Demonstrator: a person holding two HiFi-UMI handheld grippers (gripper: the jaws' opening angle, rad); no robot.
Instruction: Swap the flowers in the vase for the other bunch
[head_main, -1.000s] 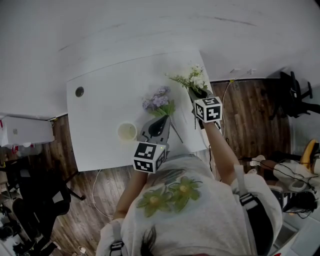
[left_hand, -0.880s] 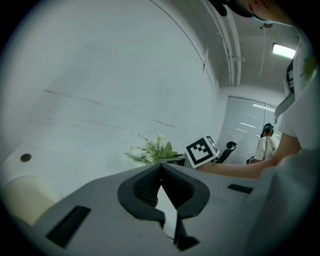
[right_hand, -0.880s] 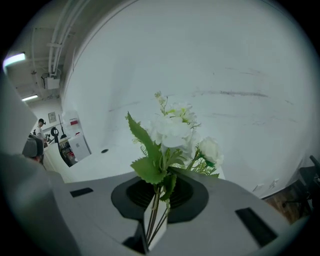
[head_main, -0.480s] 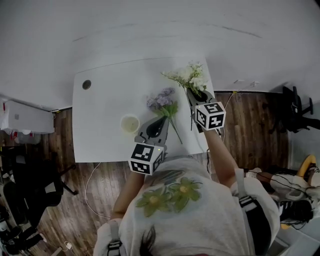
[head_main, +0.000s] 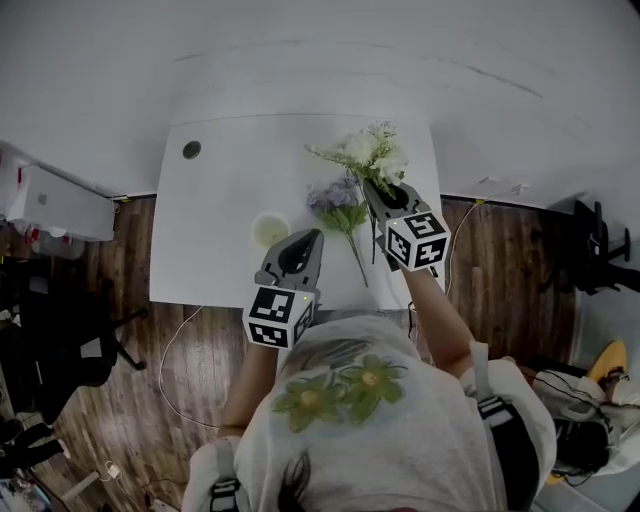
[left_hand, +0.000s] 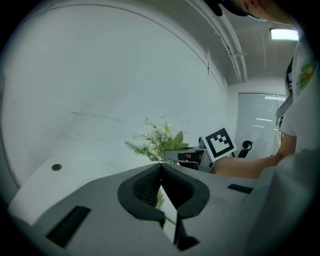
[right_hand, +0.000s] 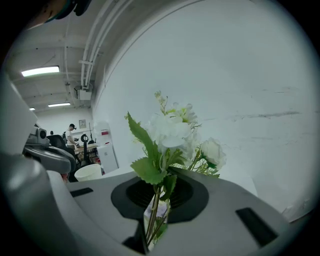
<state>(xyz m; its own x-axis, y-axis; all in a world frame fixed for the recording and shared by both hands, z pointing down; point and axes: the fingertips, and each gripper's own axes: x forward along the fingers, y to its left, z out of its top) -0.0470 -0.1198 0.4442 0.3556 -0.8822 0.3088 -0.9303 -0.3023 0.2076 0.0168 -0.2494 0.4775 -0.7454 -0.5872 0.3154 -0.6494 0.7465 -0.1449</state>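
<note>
A white-flowered bunch (head_main: 368, 152) hangs above the right back part of the white table (head_main: 220, 200), its stems pinched in my right gripper (head_main: 383, 193), which is shut on them. From the right gripper view the blooms (right_hand: 170, 131) rise just beyond the jaws (right_hand: 157, 201). A purple bunch (head_main: 336, 200) lies flat on the table left of that gripper. The pale round vase (head_main: 270, 229) stands near the front edge; I cannot see anything in it. My left gripper (head_main: 304, 243) hovers just right of the vase, shut and empty (left_hand: 161, 171).
A round cable hole (head_main: 191, 149) sits at the table's back left. A white wall runs behind the table. Wooden floor, a white cabinet (head_main: 60, 205) at left and dark chairs (head_main: 600, 250) at right surround it. The person's arms and shirt fill the lower view.
My right gripper has risen with the white bunch and drawn in from the table's right edge. My left gripper has also lifted and moved a little.
</note>
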